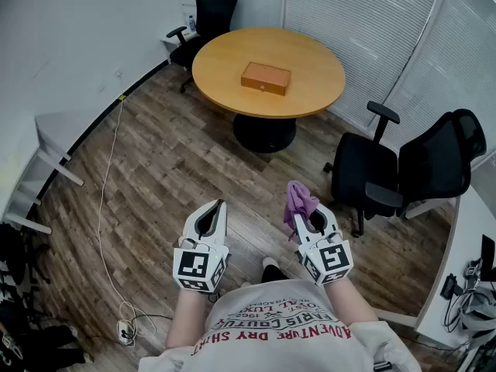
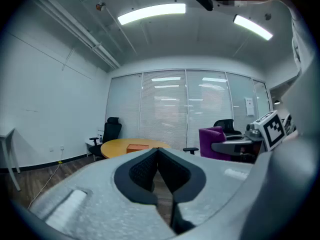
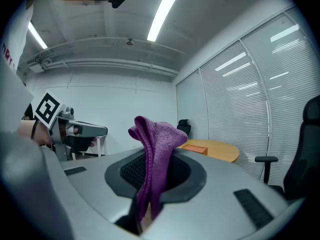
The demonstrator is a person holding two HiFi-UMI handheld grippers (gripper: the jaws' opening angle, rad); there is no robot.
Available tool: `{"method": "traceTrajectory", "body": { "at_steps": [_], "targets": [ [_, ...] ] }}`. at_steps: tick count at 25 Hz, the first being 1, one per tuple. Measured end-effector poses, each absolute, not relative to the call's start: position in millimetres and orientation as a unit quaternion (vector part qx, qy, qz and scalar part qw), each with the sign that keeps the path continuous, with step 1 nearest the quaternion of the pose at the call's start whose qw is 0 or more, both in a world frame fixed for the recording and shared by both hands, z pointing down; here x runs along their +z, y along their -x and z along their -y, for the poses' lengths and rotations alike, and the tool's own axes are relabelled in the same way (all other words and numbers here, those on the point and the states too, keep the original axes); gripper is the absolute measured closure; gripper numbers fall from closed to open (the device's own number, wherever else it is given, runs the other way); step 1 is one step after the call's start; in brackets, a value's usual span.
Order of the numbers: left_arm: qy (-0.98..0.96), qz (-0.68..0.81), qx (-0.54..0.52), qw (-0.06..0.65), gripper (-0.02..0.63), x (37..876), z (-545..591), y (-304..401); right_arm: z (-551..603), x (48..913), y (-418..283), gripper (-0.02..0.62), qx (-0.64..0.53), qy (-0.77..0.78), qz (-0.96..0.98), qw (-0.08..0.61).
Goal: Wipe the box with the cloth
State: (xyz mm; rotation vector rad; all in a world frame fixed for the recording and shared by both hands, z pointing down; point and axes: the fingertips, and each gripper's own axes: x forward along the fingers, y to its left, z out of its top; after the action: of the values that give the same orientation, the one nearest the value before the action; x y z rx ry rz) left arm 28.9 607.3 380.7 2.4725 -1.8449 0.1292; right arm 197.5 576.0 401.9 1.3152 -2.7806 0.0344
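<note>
An orange box [image 1: 266,77] lies on the round wooden table [image 1: 310,91] far ahead of me; it shows small as the box [image 2: 137,147] in the left gripper view and the box [image 3: 196,147] in the right gripper view. My right gripper [image 1: 308,211] is shut on a purple cloth [image 1: 299,201], which sticks up between the jaws as the cloth [image 3: 155,156]. My left gripper [image 1: 219,205] is shut with nothing in it, jaws together [image 2: 158,151]. Both are held close to my body, well short of the table.
Two black office chairs [image 1: 403,173] stand right of the table and another chair [image 1: 205,18] behind it. A white cable [image 1: 108,200] runs over the wood floor to a power strip [image 1: 125,332]. A white desk [image 1: 54,142] stands at the left wall.
</note>
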Motion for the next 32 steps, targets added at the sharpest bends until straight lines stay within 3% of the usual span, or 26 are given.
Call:
{"method": "traceTrajectory", "body": {
  "at_steps": [32],
  "targets": [
    [-0.777, 0.627, 0.052, 0.033, 0.597, 397, -459, -56, -408, 427, -226, 0.52, 0.056, -0.39, 0.918, 0.039]
  ]
}}
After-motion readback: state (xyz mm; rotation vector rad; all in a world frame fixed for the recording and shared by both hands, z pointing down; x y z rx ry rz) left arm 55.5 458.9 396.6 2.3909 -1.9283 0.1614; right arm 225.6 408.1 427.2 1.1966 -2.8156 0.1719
